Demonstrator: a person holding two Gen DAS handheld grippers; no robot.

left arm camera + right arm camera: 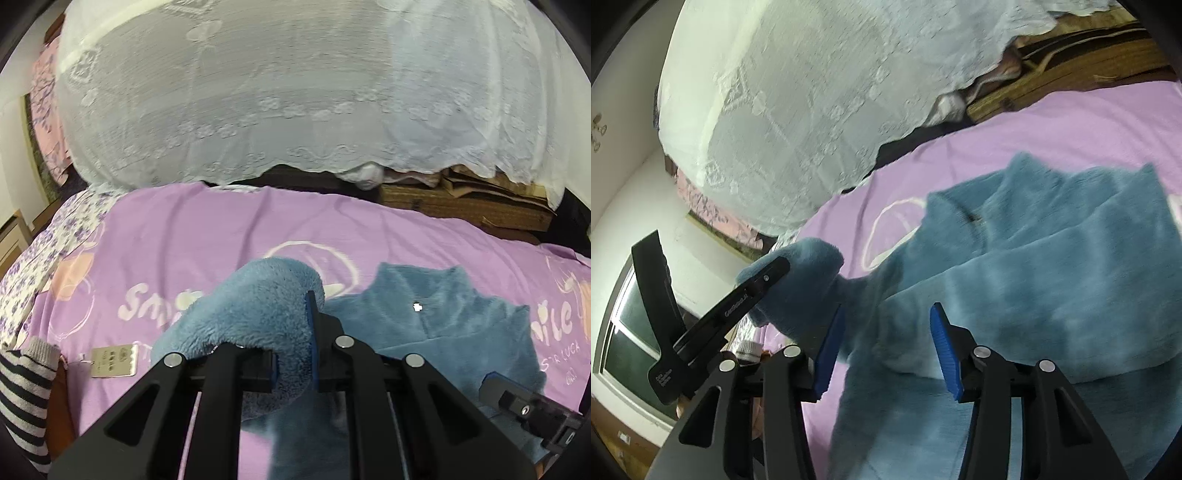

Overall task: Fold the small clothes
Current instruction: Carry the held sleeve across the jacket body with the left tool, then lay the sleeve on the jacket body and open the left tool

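Observation:
A small blue fleece top (443,317) with a stand-up collar lies on the purple bed sheet (184,236). My left gripper (295,328) is shut on its sleeve (258,306) and holds the sleeve lifted and folded over above the sheet. In the right wrist view the same top (1052,266) fills the middle, with the left gripper (775,273) clamped on the raised sleeve end (809,266) at the left. My right gripper (886,332) is open with blue pads (943,343), hovering just over the top's body and holding nothing.
A white lace net (295,92) hangs behind the bed. Brown cardboard boxes (461,199) sit under it at the back right. A striped knit garment (26,387) and a paper tag (112,362) lie at the left edge. A window (628,332) shows at the far left.

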